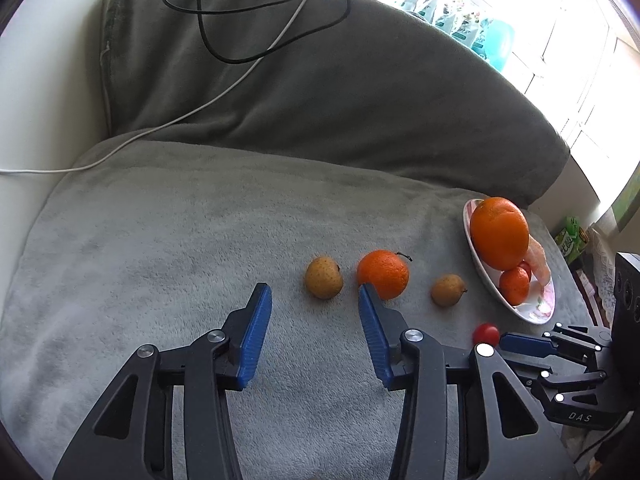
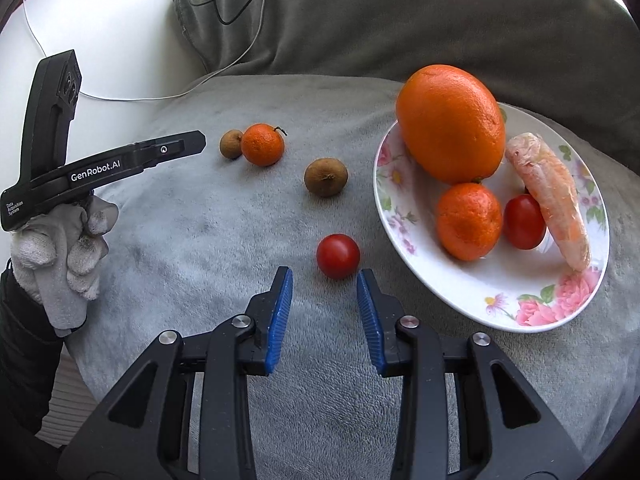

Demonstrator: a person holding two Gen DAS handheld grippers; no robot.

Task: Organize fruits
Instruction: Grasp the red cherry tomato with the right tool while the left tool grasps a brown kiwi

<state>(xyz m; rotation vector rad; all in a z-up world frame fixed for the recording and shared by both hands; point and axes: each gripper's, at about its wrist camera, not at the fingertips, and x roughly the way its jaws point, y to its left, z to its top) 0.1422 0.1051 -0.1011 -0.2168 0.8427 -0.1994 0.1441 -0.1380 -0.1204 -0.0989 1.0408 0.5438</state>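
Note:
A floral plate (image 2: 500, 304) (image 1: 532, 312) on the grey cushion holds a large orange (image 2: 450, 122), a mandarin (image 2: 468, 220), a cherry tomato (image 2: 522, 222) and a wrapped carrot (image 2: 554, 196). Loose on the cushion lie a mandarin (image 1: 383, 274) (image 2: 262, 145), two brown longan-like fruits (image 1: 323, 277) (image 1: 447, 290) and a red tomato (image 2: 338, 256) (image 1: 485, 334). My left gripper (image 1: 314, 292) is open, just short of the loose mandarin and left brown fruit. My right gripper (image 2: 324, 276) is open, the tomato just beyond its fingertips.
A grey back cushion (image 1: 320, 92) rises behind the seat, with black and white cables (image 1: 248, 32) draped over it. A white sofa arm (image 1: 48, 92) is at the left. The gloved hand holding the left gripper (image 2: 68, 248) shows in the right wrist view.

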